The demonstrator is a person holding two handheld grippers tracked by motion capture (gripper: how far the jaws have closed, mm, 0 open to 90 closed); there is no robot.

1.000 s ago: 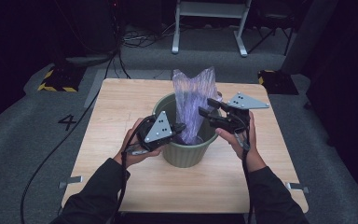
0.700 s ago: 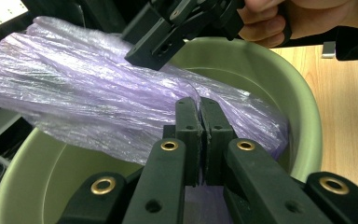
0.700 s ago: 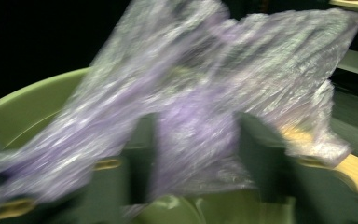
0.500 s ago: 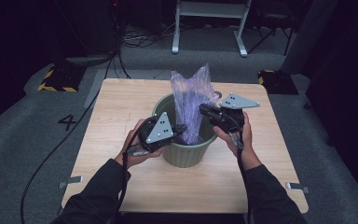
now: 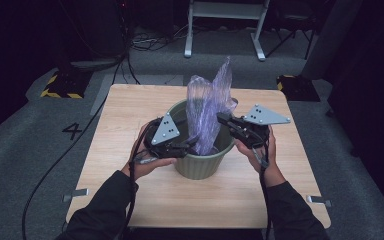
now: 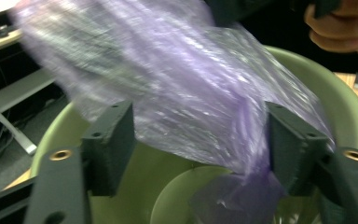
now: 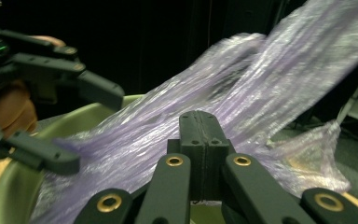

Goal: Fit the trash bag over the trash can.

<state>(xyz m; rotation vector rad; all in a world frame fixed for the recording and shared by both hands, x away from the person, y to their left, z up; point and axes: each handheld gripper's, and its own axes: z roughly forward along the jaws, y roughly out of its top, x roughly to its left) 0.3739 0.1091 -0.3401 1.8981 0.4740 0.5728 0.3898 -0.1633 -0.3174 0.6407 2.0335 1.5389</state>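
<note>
A crumpled purple plastic bag [image 5: 210, 100] stands up out of a green bin [image 5: 200, 167] at the middle of the wooden table [image 5: 130, 100]. My left gripper [image 5: 192, 145] reaches over the bin's near left rim. Its jaws have just been opening and now stand wide apart in the left gripper view, open around the bag [image 6: 168, 93] above the bin [image 6: 335, 93]. My right gripper [image 5: 221, 119] comes in from the right, shut on the bag's film [image 7: 270, 79]; its jaws [image 7: 199, 121] are pressed together. The left gripper [image 7: 93, 130] also shows open across the bin [image 7: 88, 112].
The bin sits near the table's centre, with bare wood all round it. Metal clips [image 5: 75, 192] hold the table's near corners. A white metal frame [image 5: 225, 25] and cables [image 5: 145, 42] lie on the grey floor beyond. A "4" [image 5: 72, 131] marks the floor at left.
The right gripper has closed on the bag's side. The left gripper's jaws have opened around the bag. The bag's top now stands taller and narrower.
</note>
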